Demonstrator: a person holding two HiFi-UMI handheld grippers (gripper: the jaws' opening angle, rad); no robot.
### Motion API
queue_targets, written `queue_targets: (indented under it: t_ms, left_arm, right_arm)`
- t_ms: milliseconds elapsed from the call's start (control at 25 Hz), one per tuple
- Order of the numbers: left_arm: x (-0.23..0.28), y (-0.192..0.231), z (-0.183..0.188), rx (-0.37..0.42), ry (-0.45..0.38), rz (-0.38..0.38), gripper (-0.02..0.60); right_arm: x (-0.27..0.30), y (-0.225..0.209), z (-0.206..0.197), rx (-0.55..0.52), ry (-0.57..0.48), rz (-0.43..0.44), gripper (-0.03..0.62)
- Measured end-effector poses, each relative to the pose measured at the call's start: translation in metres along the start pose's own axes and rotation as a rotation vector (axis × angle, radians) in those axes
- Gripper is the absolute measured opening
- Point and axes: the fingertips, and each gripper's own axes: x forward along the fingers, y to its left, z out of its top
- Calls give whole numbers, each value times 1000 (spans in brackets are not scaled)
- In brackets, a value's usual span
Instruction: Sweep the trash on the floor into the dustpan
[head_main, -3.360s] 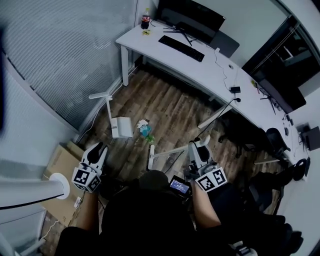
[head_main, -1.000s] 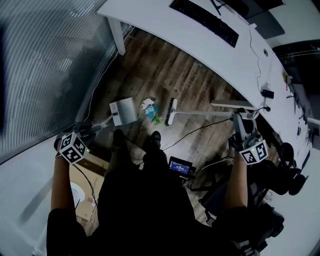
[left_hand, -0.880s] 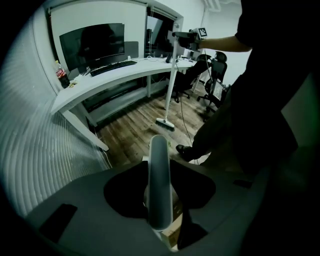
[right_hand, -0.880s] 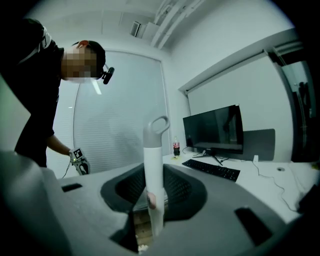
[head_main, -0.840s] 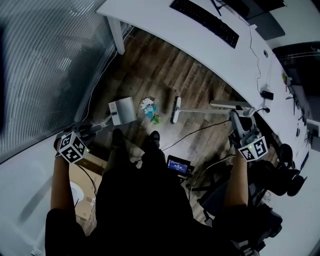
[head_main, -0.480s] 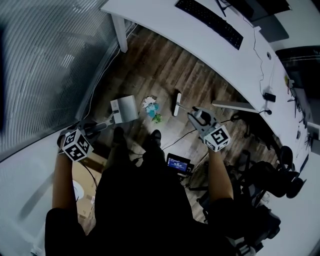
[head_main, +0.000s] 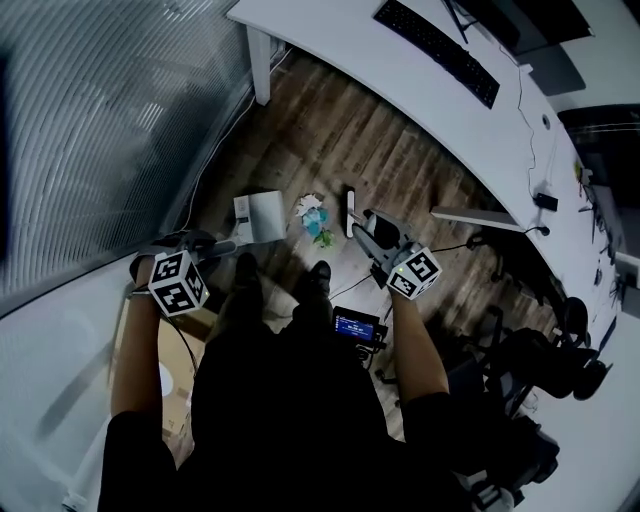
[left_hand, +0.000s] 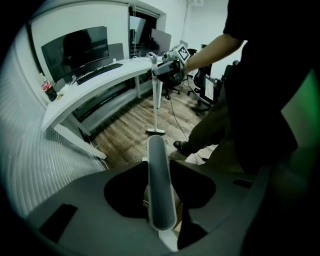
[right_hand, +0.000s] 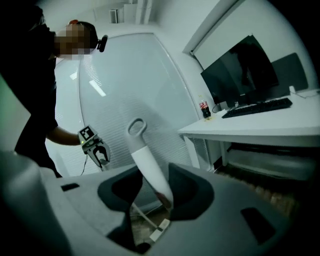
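- Head view: the left gripper (head_main: 203, 244) has its jaws clamped on the grey handle of the dustpan (head_main: 262, 215). The white pan sits on the wood floor (head_main: 330, 140) just beyond the jaw tips.
- The right gripper (head_main: 366, 228) is closed on the handle of the broom (head_main: 351, 212), and the brush head is on the floor just ahead of its jaws.
- The trash (head_main: 314, 214) is a small heap of white and teal scraps. It lies between pan and brush head, just beside both and ahead of both pairs of jaws.
- Well beyond the jaws is a white desk (head_main: 420, 90) with a keyboard (head_main: 435, 52) on it.
- Left gripper view: the rounded grey dustpan handle runs up the middle between the two jaws, which grip it from either side.
- Beyond the tips the broom stands nearly upright with its head on the floor, and the right gripper is closed round its top.
- The person's dark trouser leg (left_hand: 215, 130) is on the right of the jaws. A monitor (left_hand: 75, 50) and a bottle (left_hand: 48, 88) are on the desk far off to the left.
- Right gripper view: the white broom handle, with a loop at its end, rises tilted between the jaws and is clamped there.
- Past the left-hand jaw the left gripper shows in front of window blinds (right_hand: 130, 90).
- Low in the gap a small white piece lies on the floor; I cannot tell what it is.
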Motion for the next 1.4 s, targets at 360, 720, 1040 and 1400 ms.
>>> queue_targets:
  t_ms: [360, 720, 1040, 1400]
  left_arm:
    - [1, 1, 11, 11, -84, -2, 130]
    - [-1, 2, 5, 13, -117, -14, 130]
    - [-3, 1, 4, 15, -140, -29, 130]
    - [-3, -6, 5, 21, -155, -35, 130]
  right_arm:
    - [26, 7, 6, 149, -218, -190, 167]
    - [56, 17, 30, 248, -444, -311, 172]
    - [85, 35, 41, 269, -519, -290, 172]
    - [108, 51, 58, 332, -595, -202, 172]
